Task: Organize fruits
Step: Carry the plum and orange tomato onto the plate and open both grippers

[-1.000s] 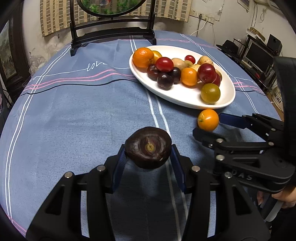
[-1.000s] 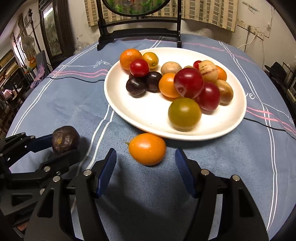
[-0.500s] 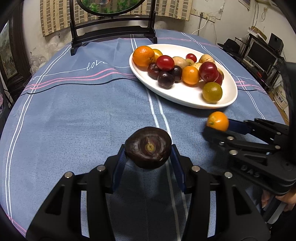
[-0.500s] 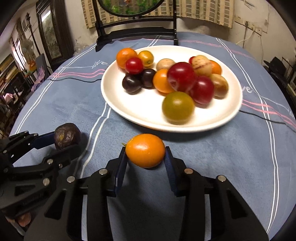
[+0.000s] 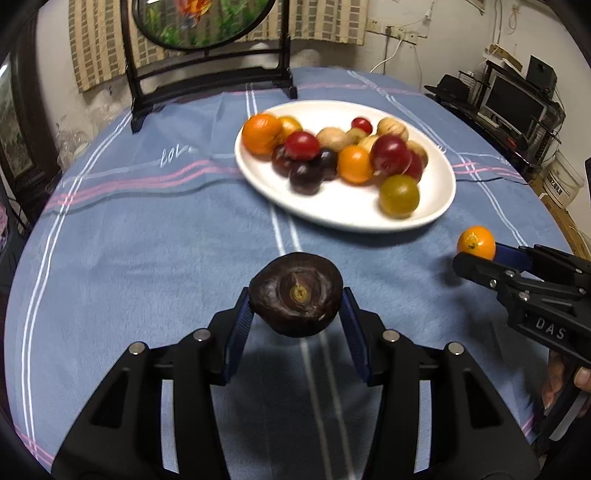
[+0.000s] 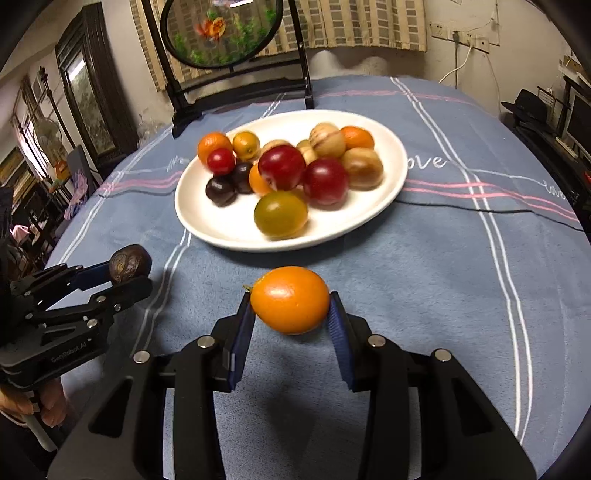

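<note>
Plate [image 5: 439, 206] fruit blurred; framed disc [image 5: 207, 22] top cropped

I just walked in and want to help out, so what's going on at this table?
A person is sorting fruit with a handheld gripper in each hand. The left gripper is clamped on a dark, wrinkled fruit, and the right gripper is clamped on an orange fruit. Both fruits are held above the blue tablecloth, just short of the white plate, which is already piled with other fruit.

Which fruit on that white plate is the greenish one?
The olive-green round fruit at the near edge of the white plate, closest to the tools. Every other fruit there is red, orange, tan or dark purple.
</note>
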Demonstrator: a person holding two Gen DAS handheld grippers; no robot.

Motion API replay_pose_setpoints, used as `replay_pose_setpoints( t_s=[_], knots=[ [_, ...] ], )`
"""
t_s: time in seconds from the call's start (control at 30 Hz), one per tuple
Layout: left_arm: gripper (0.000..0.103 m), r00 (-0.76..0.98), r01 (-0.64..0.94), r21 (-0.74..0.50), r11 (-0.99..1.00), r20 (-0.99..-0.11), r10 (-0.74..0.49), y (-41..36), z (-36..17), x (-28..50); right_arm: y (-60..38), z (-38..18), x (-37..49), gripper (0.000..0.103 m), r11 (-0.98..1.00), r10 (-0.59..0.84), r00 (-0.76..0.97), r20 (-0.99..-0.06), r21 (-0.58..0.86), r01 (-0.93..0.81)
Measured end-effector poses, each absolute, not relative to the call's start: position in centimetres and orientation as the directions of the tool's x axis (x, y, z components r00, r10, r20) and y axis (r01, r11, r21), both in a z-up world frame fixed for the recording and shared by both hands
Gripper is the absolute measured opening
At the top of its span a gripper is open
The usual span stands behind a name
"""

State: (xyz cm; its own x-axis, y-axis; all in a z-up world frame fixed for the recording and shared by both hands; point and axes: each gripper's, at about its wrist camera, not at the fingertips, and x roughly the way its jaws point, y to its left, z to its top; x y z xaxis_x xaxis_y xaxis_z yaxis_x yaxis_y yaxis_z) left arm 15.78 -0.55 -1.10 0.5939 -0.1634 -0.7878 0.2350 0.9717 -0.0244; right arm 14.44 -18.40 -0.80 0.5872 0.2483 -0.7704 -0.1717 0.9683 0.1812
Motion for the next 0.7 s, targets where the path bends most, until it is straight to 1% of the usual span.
replay_pose_setpoints(
  t_s=[0.17,0.3,0.47,0.7],
  knots=[
    [0.048,0.638,0.254,0.001,0.967,-0.752,-0.167,-1.8,1.4,17.1,-18.9,0.7,14.7,0.041,0.963,0.270,0.617,-0.739,0.192,-0.191],
    [0.048,0.656,0.273,-0.009,0.962,-0.730,-0.193,-2.9,2.9,19.0,-19.0,2.5,16.6,0.041,0.958,0.288,0.643,-0.709,0.205,-0.202],
    [0.048,0.651,0.266,-0.047,0.963,-0.728,-0.215,-3.7,3.6,23.1,-18.8,4.0,19.4,0.041,0.954,0.298,0.668,-0.682,0.204,-0.218],
    [0.048,0.643,0.225,-0.046,0.973,-0.743,-0.184,-4.6,3.1,28.6,-18.3,4.5,25.1,0.041,0.957,0.289,0.684,-0.670,0.193,-0.215]
  ],
)
